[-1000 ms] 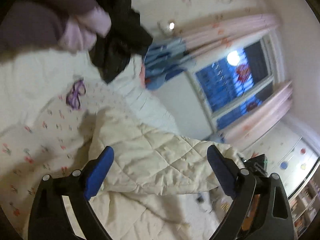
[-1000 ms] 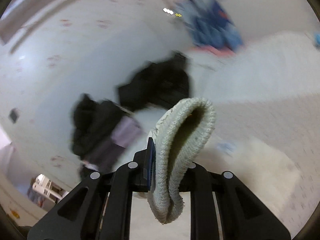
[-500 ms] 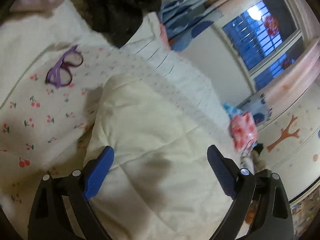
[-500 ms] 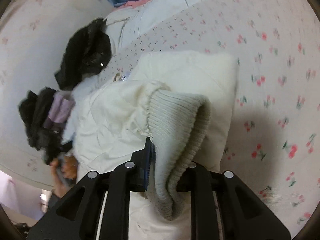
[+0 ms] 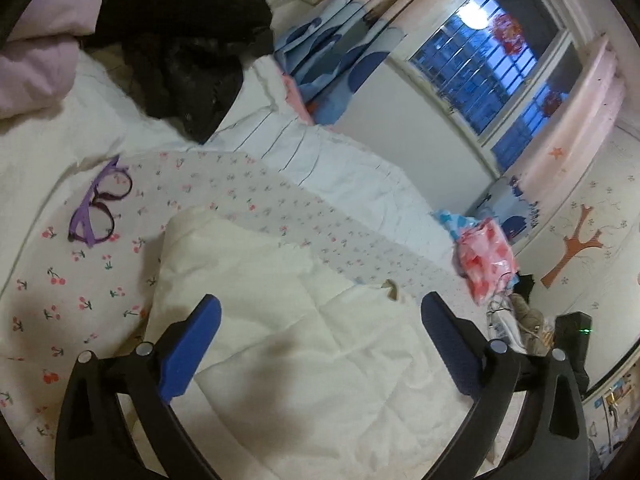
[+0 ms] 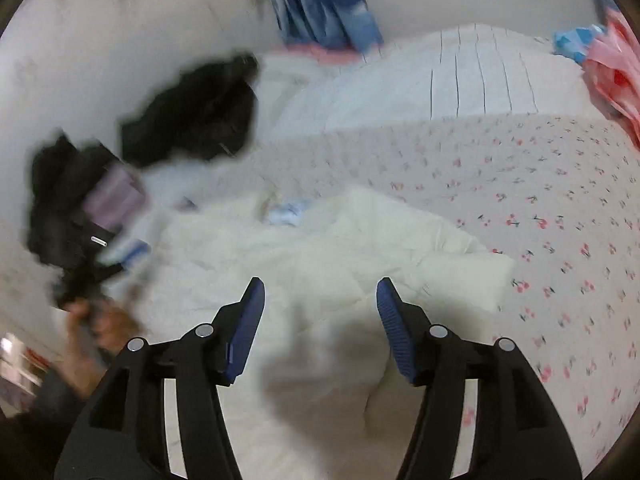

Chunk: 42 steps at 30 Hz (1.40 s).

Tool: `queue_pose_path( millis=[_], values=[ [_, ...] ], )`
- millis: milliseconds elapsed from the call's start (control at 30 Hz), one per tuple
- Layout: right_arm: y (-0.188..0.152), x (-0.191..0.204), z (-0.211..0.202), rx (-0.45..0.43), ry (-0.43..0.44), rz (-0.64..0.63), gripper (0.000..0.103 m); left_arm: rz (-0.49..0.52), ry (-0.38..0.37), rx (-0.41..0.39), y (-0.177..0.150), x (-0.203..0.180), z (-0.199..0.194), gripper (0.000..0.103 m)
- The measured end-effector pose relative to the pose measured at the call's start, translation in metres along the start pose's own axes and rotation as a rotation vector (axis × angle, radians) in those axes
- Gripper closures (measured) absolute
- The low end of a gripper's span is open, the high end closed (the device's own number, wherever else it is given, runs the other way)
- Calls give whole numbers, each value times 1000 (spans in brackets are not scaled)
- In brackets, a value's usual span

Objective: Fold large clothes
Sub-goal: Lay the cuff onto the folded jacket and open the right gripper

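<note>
Cream quilted jacket [image 5: 288,320] lies spread on the bed [image 5: 60,288], on the cherry-print sheet, under both grippers. Left gripper [image 5: 320,332]: jaws wide apart, empty, over the jacket. Right gripper [image 6: 320,312]: jaws apart, empty, above jacket folds. Purple glasses [image 5: 100,204] on the sheet near the bed's far edge, apart from the jacket. Black clothes [image 5: 188,60] heaped at the far corner.

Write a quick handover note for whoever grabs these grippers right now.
Left gripper: open, empty, above the cream quilted padded jacket.
Right gripper: open, empty, over the same jacket.
The jacket lies partly folded on the cherry-print bedsheet; purple glasses lie beside it.
Left: finish folding it; the black clothes look unfolded.
</note>
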State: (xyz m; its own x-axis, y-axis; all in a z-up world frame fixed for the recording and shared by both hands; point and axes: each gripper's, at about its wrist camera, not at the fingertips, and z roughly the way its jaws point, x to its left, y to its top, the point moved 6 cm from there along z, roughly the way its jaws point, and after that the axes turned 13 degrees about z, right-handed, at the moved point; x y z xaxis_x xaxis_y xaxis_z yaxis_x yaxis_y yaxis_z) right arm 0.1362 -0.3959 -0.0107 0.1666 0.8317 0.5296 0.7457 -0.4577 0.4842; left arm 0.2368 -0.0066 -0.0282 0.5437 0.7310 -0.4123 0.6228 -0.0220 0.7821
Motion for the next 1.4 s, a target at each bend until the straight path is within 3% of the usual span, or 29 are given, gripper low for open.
queue_pose_path(
  millis=[67,133,200,267,367,400,433,467,533,600,700,800,867,900,967,1000,1033,1100,1133,1233,1400],
  values=[
    [-7,-25,39,57,-72,36,53,-9,51,45,-9,12,15,7],
    [-14,-54,60,61,-46,123,76,-11,73,105,-22,25,31,7],
    [-12,-72,60,46,21,220,90,1,81,144,-32,29,42,7],
    [-6,-77,52,61,56,284,90,18,107,163,-29,24,41,7],
    [2,-45,17,-29,60,196,80,-25,43,105,-8,14,23,7],
    [2,-34,9,-42,58,153,69,-24,42,79,-2,12,17,7],
    [0,-27,7,-34,48,124,58,-10,54,71,1,9,15,7],
    [-6,-24,10,-3,14,98,55,8,68,76,1,9,17,7],
    [-23,-29,32,76,-69,47,55,30,116,133,-11,17,30,7],
    [-32,-32,37,49,-62,-27,55,22,117,198,-31,27,47,7],
    [-28,-30,16,35,-39,86,55,52,121,218,-31,20,38,7],
    [-40,-5,-17,-19,-39,-1,52,82,58,177,-18,8,10,7],
    [-55,-15,-8,28,-96,-3,51,107,59,190,-21,11,1,7],
    [-61,-18,6,58,-122,-8,50,112,74,214,-24,16,2,7],
    [-71,-26,23,57,-141,-47,50,78,138,352,-52,40,19,7],
    [-71,-25,21,63,-146,-33,50,35,128,402,-67,50,26,7],
    [-68,-23,17,79,-158,-17,50,-18,111,381,-73,56,21,7],
    [-65,-15,0,101,-185,-18,50,-31,120,391,-66,54,3,8],
    [-69,-11,-12,97,-179,-23,49,-20,101,356,-57,49,-18,8],
    [-88,-15,-61,77,-109,20,41,26,80,291,-45,42,-80,7],
    [-172,-52,-121,163,41,177,36,84,71,405,-93,61,-165,7]
  ],
)
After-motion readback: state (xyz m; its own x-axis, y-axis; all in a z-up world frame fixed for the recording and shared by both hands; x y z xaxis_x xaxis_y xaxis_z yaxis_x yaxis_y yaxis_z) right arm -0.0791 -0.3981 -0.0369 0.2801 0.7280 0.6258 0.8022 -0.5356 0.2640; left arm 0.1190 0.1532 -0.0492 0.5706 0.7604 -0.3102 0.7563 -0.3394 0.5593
